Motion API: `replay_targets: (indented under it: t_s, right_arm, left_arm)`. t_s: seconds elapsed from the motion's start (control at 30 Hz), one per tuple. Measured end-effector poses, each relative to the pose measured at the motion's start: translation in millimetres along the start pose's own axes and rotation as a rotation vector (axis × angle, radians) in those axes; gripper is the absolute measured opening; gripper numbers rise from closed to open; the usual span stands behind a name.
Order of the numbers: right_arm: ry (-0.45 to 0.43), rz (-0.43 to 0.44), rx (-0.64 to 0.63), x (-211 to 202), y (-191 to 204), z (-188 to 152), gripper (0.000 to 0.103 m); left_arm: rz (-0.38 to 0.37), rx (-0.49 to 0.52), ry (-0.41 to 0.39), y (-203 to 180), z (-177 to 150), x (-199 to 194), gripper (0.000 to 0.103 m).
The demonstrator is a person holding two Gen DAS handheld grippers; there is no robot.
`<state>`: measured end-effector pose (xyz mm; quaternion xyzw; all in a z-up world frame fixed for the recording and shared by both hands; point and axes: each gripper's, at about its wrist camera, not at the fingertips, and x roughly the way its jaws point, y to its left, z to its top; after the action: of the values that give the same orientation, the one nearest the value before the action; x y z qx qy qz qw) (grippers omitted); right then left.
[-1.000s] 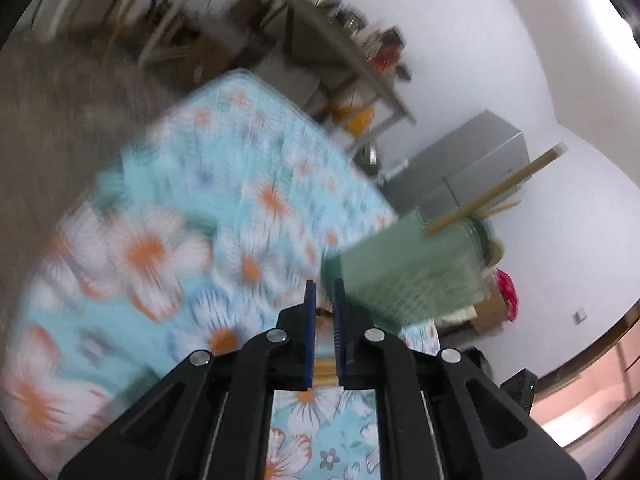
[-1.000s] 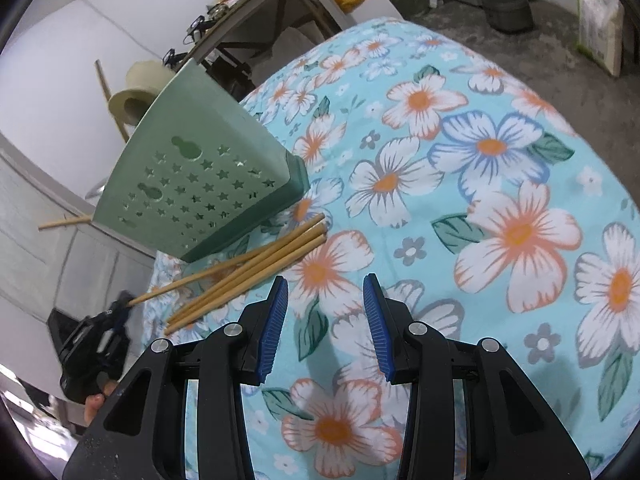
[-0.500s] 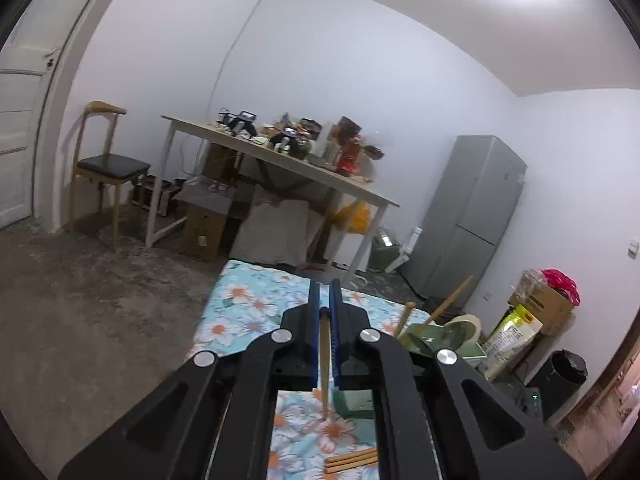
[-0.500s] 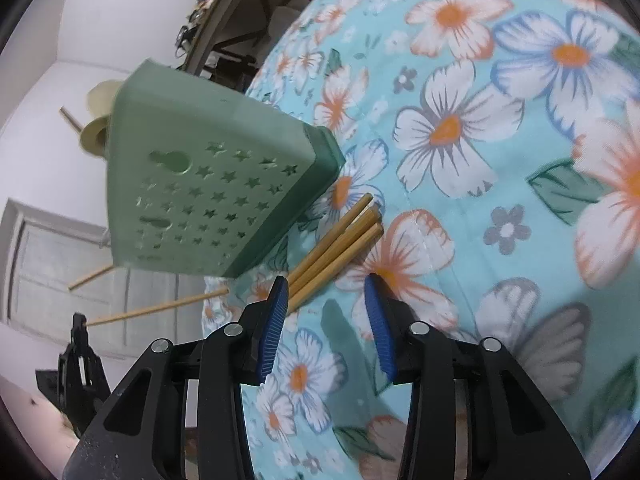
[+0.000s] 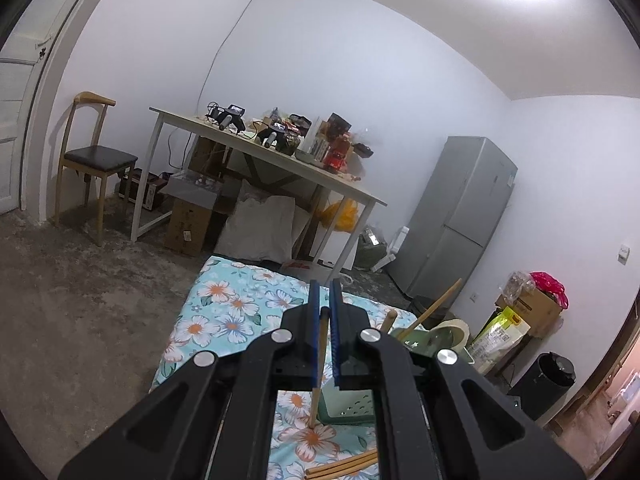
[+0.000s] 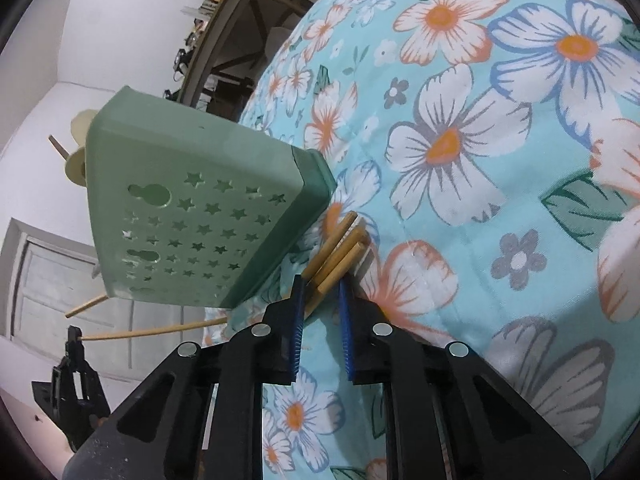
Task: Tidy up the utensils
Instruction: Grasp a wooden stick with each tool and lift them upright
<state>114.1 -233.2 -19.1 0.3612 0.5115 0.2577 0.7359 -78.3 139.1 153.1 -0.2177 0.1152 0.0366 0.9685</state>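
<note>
Chopsticks are the job. The left tool is clamped on one chopstick, which hangs steeply between the blue pads with its lower tip close over the floral cloth, just beside the green holder. The holder stands on the cloth-covered bench, with two sticks already leaning out of its top.

The right tool has its jaws apart, set either side of a bundle of three chopsticks lying on the cloth right by the holder's base. Whether the pads touch the bundle yet is hard to tell; they look just short of closing.

Handling, as a judgement: these sticks are light, stiff and thin, smooth enough to pivot in a two-pad grip, as the dangling one suggests. A hold nearer the middle would swing less than one at the end. Lying tight together on soft cloth, the three could come up as a clump or scatter if pinched off-centre, so gripping squarely across one, near its thicker end, seems safest. The holder is light plastic and may tip if knocked.
</note>
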Motion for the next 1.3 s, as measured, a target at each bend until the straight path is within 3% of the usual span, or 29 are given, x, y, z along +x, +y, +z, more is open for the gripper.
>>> replay_targets:
  t_s: [0.2, 0.4, 0.6, 0.73, 0.93, 1.1, 1.3]
  right_arm:
    - [-0.066, -0.022, -0.049, -21, 9, -3, 0.013]
    - [-0.181, -0.078, -0.194, -74, 35, -8, 0.012]
    - [-0.350, -0.186, -0.397, -139, 73, -20, 0.009]
    - [-0.434, -0.301, -0.585, -165, 103, -34, 0.009]
    - [-0.430, -0.382, -0.707, -142, 120, -39, 0.009]
    - [-0.374, -0.304, -0.641, -136, 119, -30, 0.007]
    - [-0.347, -0.274, -0.609, -114, 116, -21, 0.006]
  left_arm:
    - [0.012, 0.004, 0.005, -2, -1, -2, 0.004]
    - [0.003, 0.031, -0.002, -11, -3, -8, 0.004]
    - [-0.014, 0.065, 0.003, -20, -4, -9, 0.004]
    - [-0.010, 0.093, 0.008, -23, -8, -8, 0.004]
    - [0.019, 0.155, 0.010, -30, -17, 1, 0.004]
    - [0.031, 0.197, 0.013, -35, -21, 8, 0.004]
    - [0.040, 0.219, 0.028, -38, -23, 11, 0.004]
